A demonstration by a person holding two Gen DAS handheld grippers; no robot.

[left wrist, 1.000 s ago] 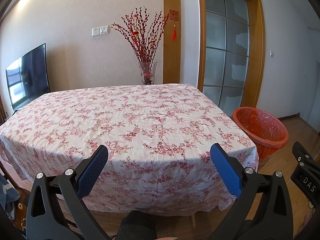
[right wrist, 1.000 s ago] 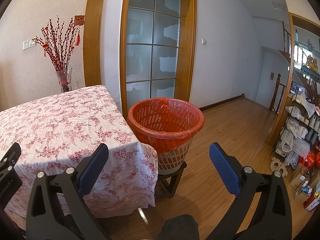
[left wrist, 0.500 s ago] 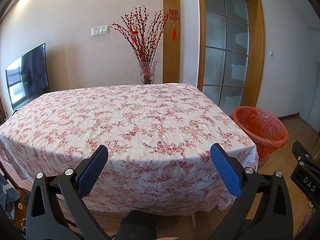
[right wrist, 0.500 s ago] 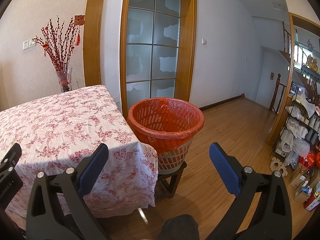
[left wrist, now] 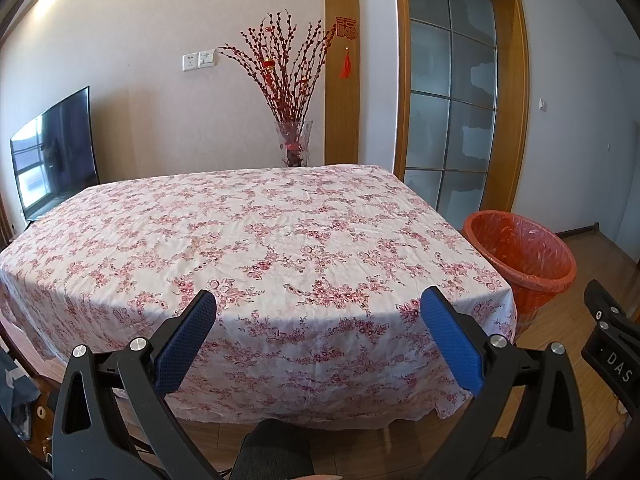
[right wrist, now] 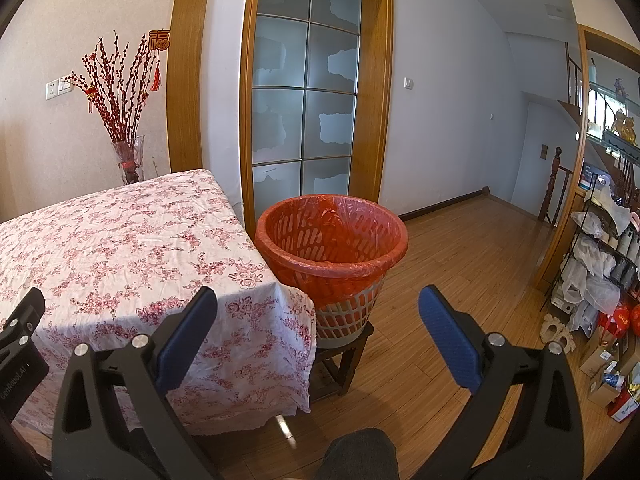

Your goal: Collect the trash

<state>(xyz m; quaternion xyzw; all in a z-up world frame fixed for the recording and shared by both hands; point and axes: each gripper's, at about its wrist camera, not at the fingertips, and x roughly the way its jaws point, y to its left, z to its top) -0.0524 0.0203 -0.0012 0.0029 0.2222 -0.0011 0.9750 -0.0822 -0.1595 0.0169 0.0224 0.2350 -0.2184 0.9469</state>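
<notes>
A trash basket lined with a red bag (right wrist: 332,236) stands on a small wooden stool by the table's right corner; it also shows in the left wrist view (left wrist: 520,248). The table with a floral cloth (left wrist: 248,240) shows no trash on its top. My left gripper (left wrist: 318,320) is open and empty, held before the table's near edge. My right gripper (right wrist: 318,316) is open and empty, held short of the basket, above the floor by the table's corner (right wrist: 280,292).
A glass vase of red branches (left wrist: 294,148) stands at the table's far edge. A TV (left wrist: 54,152) is at the left. A glass door (right wrist: 304,120) is behind the basket. A cluttered rack (right wrist: 600,264) and boxes stand at the right on the wooden floor.
</notes>
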